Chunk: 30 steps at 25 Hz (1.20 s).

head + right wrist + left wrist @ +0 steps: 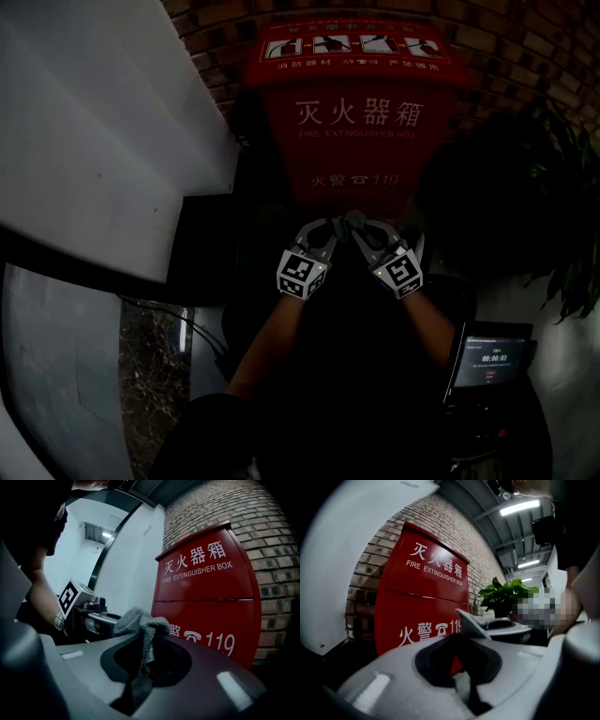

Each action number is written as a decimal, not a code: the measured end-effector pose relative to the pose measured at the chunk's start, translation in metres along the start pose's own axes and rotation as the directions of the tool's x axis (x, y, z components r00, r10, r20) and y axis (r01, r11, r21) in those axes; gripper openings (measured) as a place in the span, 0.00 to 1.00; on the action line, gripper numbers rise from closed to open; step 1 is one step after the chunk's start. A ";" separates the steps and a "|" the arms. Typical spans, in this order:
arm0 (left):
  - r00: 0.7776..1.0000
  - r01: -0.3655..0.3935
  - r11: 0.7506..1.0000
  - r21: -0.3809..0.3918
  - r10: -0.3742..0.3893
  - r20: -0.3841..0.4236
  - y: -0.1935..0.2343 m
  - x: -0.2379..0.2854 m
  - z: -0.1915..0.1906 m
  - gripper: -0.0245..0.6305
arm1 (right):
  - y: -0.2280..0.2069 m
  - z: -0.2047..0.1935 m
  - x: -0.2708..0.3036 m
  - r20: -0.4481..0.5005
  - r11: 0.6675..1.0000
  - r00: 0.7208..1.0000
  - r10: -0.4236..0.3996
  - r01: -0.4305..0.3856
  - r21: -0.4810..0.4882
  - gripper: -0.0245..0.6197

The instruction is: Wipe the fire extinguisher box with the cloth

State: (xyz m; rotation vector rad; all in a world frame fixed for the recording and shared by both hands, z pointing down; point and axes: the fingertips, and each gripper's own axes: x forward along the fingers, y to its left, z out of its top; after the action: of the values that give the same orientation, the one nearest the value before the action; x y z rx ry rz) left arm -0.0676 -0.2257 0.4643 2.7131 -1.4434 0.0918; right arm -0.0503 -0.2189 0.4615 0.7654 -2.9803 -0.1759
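Observation:
The red fire extinguisher box (354, 103) stands against the brick wall, upright, with white lettering on its front (423, 602) (211, 597). A small grey cloth (354, 223) is bunched between both grippers just in front of the box's lower face. My left gripper (333, 227) is shut, and a corner of the cloth (471, 623) sticks up from its jaws. My right gripper (367, 230) is shut on the cloth (140, 623), which hangs down into the jaw gap. Both tips nearly touch each other, a short way off the box.
A leafy potted plant (553, 206) (505, 592) stands right of the box. A white curved wall panel (84, 141) fills the left side. A brick wall (276, 536) rises behind the box. A small lit screen (489, 356) sits at lower right.

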 end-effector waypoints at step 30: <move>0.941 -0.312 0.936 0.160 0.281 0.190 0.107 -0.034 0.378 0.04 | -0.100 0.393 0.090 -0.171 0.678 0.979 0.109 -0.199 -0.707 0.10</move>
State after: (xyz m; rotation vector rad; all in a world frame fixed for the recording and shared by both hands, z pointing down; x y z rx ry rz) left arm -0.1672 -0.2905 0.0881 2.6723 -1.9842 0.0200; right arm -0.1151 -0.3120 0.0623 0.3861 -2.4818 -1.1680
